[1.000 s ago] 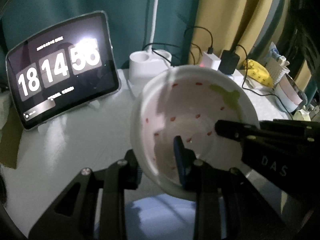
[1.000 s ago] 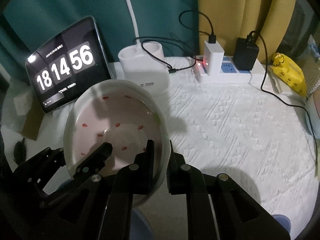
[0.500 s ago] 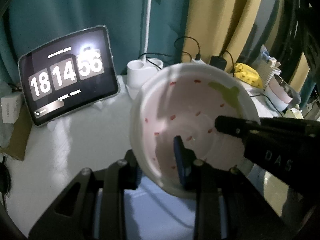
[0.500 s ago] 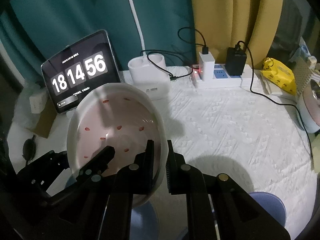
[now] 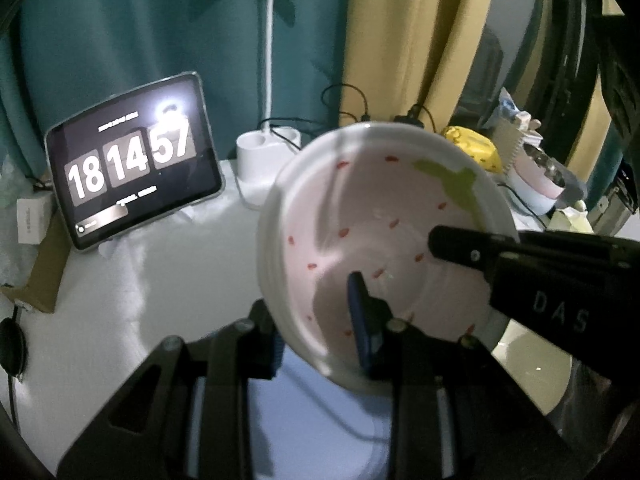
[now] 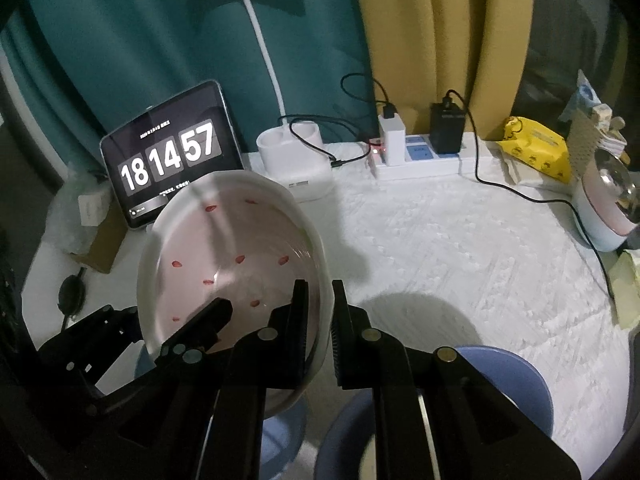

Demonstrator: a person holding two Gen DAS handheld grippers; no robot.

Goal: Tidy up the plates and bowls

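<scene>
A white bowl [image 5: 380, 216] with a pink inside, red specks and a green patch hangs tilted above the table, held from both sides. My left gripper [image 5: 316, 332] is shut on its near-left rim, the blue pad inside the bowl. My right gripper [image 6: 320, 308] is shut on the bowl's [image 6: 232, 256] right rim. In the left wrist view the right gripper's finger [image 5: 460, 244] reaches in from the right. A blue bowl [image 6: 504, 376] stands on the table below, to the right, and another blue dish [image 6: 280, 436] lies under the held bowl.
A tablet [image 6: 172, 156] showing a clock leans at the back left, beside a white lamp base [image 6: 296, 160]. A power strip [image 6: 420, 156] with chargers and cables, a yellow packet [image 6: 536, 144] and a pink-white pot [image 6: 604, 208] line the back and right. White textured cloth [image 6: 440, 248] covers the table.
Both grippers have risen and drawn back with the bowl still held between them. The blue bowls below have come into view. The clock went from 56 to 57.
</scene>
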